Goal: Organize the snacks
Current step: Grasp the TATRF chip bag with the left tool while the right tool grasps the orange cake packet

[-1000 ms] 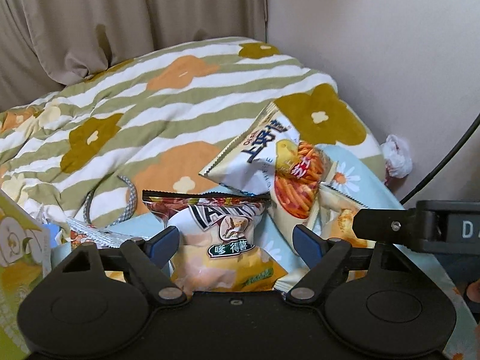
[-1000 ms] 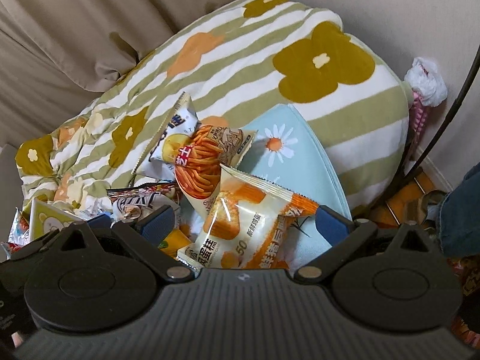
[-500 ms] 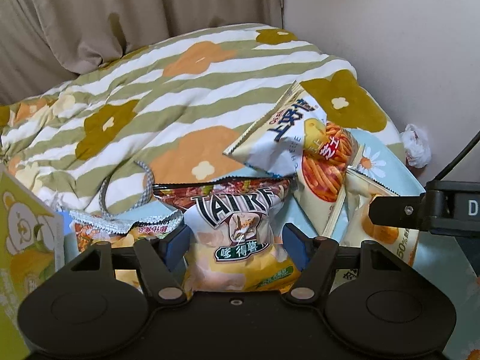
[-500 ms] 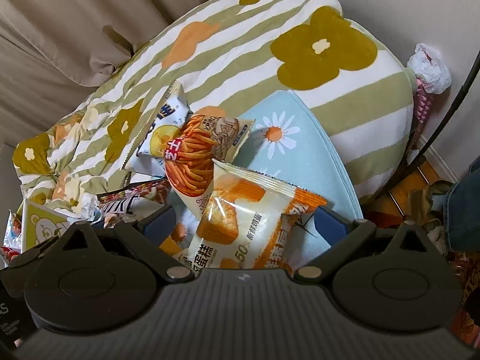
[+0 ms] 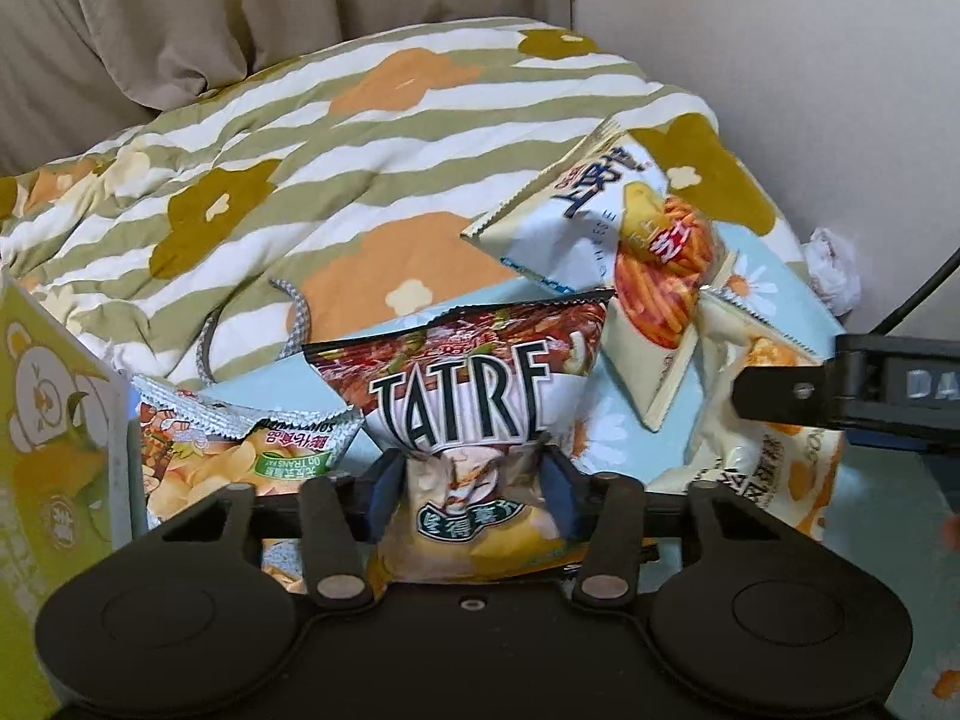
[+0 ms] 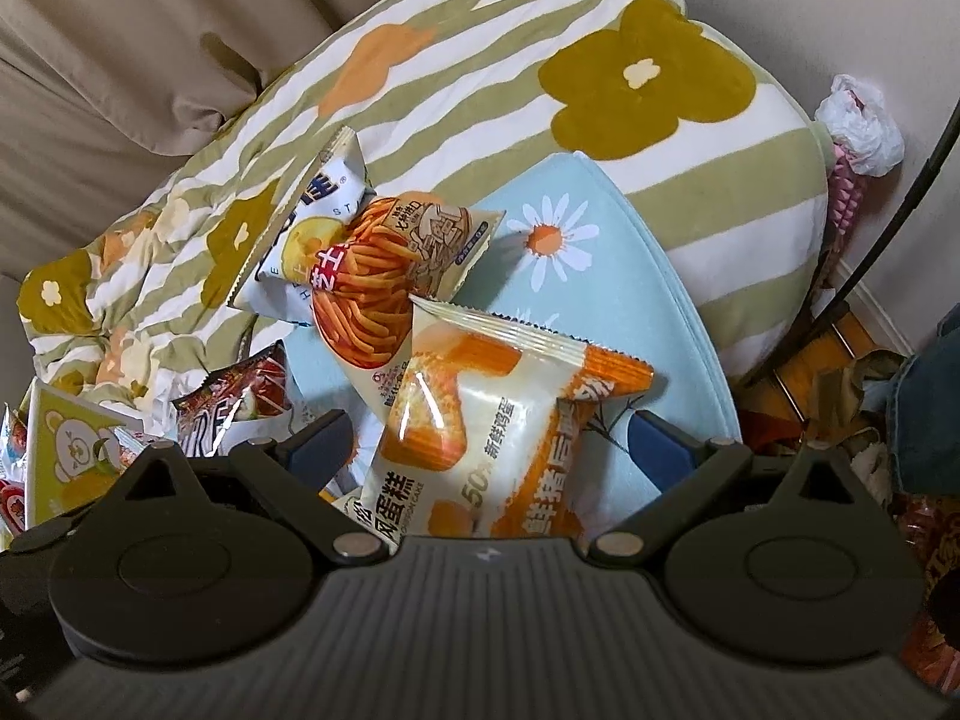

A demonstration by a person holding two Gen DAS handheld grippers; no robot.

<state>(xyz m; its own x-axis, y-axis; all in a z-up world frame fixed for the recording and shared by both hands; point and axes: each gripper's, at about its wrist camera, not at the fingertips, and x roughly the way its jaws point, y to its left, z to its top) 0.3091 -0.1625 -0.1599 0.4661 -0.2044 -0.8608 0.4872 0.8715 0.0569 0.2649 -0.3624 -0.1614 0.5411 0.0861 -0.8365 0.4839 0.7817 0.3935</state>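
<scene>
My left gripper [image 5: 474, 480] points down at a red and white "TATRE" snack bag [image 5: 462, 390]. Its jaws are closing, and the blue pads [image 5: 384, 480] press into the bag's lower half, which crumples between them. My right gripper [image 6: 489, 450] stands open around an orange and white cake packet [image 6: 480, 420]; its pads [image 6: 660, 444] stay clear of the packet's sides. Behind lie an orange noodle-stick bag [image 6: 384, 282] and a white and blue chip bag [image 5: 576, 210].
The snacks lie on a light blue daisy sheet [image 6: 600, 276] against a striped flower quilt [image 5: 360, 150]. A silver-edged chip bag [image 5: 240, 450] and a yellow-green bear box [image 5: 48, 420] are at the left. A white plastic bag [image 6: 858, 120] and a black cable sit by the wall at the right.
The left jaws have closed inward from wide apart onto the TATRE bag, squeezing it. The right gripper has stayed open around the cake packet.
</scene>
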